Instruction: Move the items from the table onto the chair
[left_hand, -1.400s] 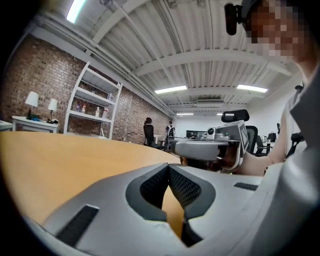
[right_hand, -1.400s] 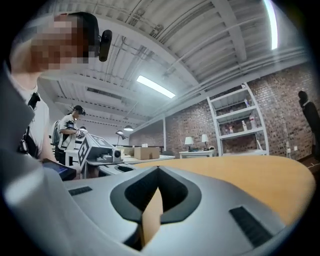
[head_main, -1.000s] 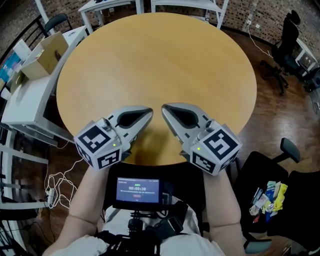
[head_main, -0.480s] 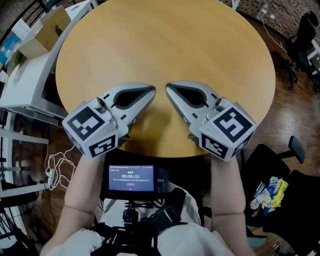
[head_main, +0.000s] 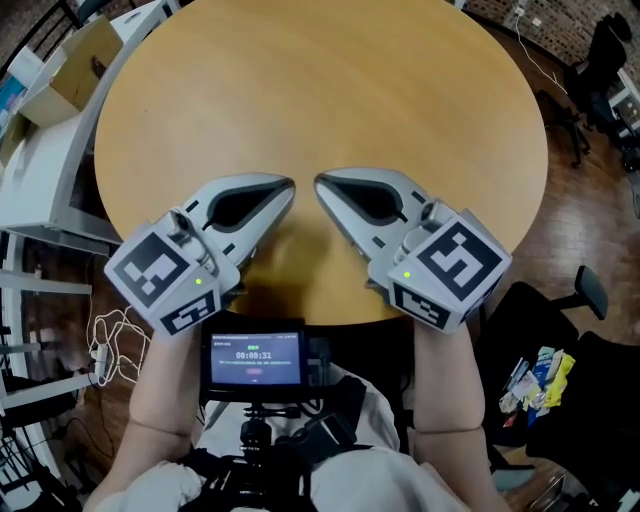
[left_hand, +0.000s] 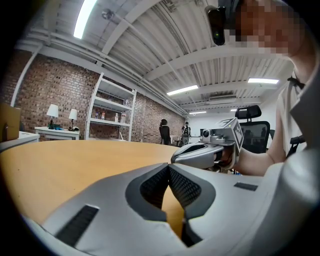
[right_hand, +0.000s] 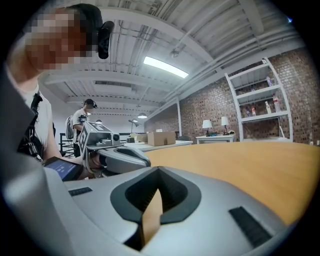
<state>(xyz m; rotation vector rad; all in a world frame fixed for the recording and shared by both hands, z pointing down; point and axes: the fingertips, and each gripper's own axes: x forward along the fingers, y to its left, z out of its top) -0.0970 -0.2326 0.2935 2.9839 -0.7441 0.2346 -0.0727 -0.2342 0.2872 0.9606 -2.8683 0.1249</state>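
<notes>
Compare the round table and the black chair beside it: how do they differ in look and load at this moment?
The table is round and light wood; the chair is black, with armrests. The table's visible top carries no items; the chair holds a heap of packets. The left gripper and right gripper, both shut and empty, sit at the table's near edge, neither by the chair.

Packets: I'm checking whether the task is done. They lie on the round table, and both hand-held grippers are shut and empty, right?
Not quite: the head view shows the packets on the chair, not the table. The left hand-held gripper and the right hand-held gripper are indeed shut and empty.
</notes>
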